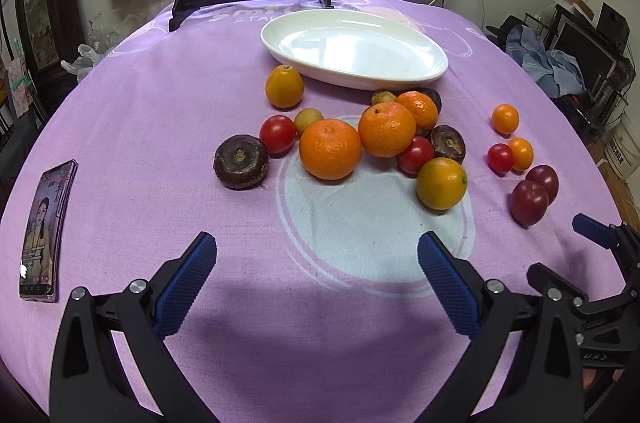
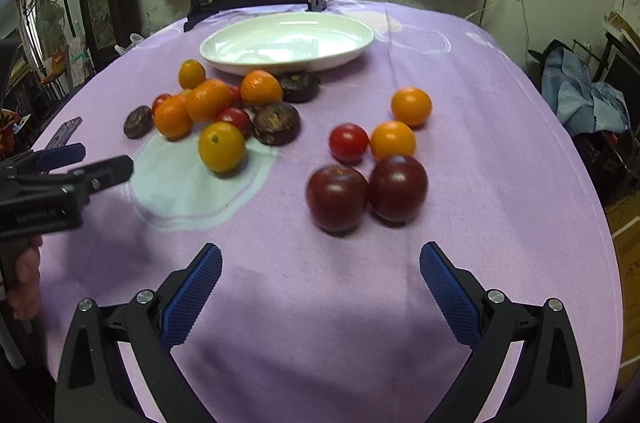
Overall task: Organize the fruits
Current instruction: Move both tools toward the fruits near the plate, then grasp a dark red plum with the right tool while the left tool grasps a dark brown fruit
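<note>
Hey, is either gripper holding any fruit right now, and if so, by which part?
Nothing is held. The left gripper and the right gripper are both open over the purple tablecloth, short of the fruit; the white dish is empty.

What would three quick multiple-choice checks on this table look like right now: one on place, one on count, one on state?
1. Where do the two dark red plums lie?
A. In the dish
B. On the cloth before the right gripper
C. On the phone

2. How many fruits are in the white dish?
A. None
B. Two
C. Five

3. How is the left gripper?
A. Shut on an orange
B. Shut, holding nothing
C. Open, holding nothing

Key: B, they sit side by side just ahead of it; A, its bowl is bare; C, jaws spread over bare cloth.
</note>
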`<state>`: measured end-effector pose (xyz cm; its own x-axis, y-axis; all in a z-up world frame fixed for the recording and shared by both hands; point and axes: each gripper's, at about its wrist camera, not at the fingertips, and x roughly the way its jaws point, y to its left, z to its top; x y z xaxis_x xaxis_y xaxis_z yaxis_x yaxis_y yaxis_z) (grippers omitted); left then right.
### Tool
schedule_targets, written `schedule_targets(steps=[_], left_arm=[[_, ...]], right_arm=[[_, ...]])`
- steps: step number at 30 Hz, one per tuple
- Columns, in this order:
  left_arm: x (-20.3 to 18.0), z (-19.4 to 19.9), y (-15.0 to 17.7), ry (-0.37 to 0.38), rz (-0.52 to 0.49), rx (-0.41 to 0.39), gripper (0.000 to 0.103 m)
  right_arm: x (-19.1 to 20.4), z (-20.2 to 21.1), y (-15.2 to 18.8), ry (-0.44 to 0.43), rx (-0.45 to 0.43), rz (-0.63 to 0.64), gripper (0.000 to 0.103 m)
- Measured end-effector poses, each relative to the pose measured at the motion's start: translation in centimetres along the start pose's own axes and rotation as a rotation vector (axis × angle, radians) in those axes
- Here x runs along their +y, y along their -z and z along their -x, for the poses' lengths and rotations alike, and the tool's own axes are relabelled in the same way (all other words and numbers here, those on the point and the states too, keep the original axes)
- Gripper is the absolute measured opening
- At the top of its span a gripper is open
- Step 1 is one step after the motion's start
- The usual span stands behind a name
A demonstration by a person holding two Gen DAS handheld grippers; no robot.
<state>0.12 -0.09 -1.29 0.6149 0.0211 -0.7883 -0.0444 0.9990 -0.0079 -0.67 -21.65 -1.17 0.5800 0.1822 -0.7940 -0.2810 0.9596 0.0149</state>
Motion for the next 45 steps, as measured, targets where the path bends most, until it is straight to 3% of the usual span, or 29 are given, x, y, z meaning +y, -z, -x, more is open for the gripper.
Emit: schedule_targets(steps=[4, 6, 8, 10, 19, 21, 22, 23, 35, 41, 45], left_arm=[[0.7, -0.9, 0.2, 0.038, 0.030, 0.022, 0.099], [1.0, -1.2, 0.3, 0.047, 0.031, 0.028, 0.099], [1.4, -1.4, 0.4, 0.051, 0.031, 0.030, 0.099], [1.9, -1.5, 0.6, 0.062, 0.035, 0.052, 0.099], [4.5, -1.3, 0.8, 0.062, 0.044, 0.078, 0.099], [5.0, -1.4, 0.9, 0.048, 0.055, 0.072, 0.099], [5.2, -1.5, 0.8, 0.043, 0.062, 0.071, 0.099], [5.6, -1.6, 0.8, 0.041, 0.071, 0.075, 0.099], [6.3, -5.9, -3.2, 0.021, 0.021, 0.125, 0.099], [6.3, -7.4, -5.0, -0.003, 0.006, 0.109, 0.075], [5.7, -7.2, -5.4, 0.000, -0.026, 0.082, 0.042]], right_arm=[[-1.1, -0.7, -0.1, -0.022, 0.037, -0.035, 0.099], [-0.9, -1.2, -0.4, -0.029, 0.047, -0.030, 0.088], [-0.4, -1.7, -0.8, -0.061, 0.072, -0.019, 0.069], [0.1, -2.1, -1.0, -0.073, 0.091, 0.000, 0.063], [0.2, -4.1, -3.0, -0.033, 0.102, -0.006, 0.062], [0.1, -4.5, -3.7, -0.013, 0.097, -0.014, 0.052], [0.0, -4.5, -3.9, 0.002, 0.091, -0.019, 0.041], [-0.2, -4.4, -4.0, 0.011, 0.081, -0.030, 0.038], [-1.3, -2.5, -2.0, -0.103, 0.045, -0.058, 0.038], [-1.5, -2.2, -1.6, -0.129, 0.042, -0.068, 0.038], [-1.5, -2.5, -1.6, -0.133, 0.047, -0.065, 0.038]])
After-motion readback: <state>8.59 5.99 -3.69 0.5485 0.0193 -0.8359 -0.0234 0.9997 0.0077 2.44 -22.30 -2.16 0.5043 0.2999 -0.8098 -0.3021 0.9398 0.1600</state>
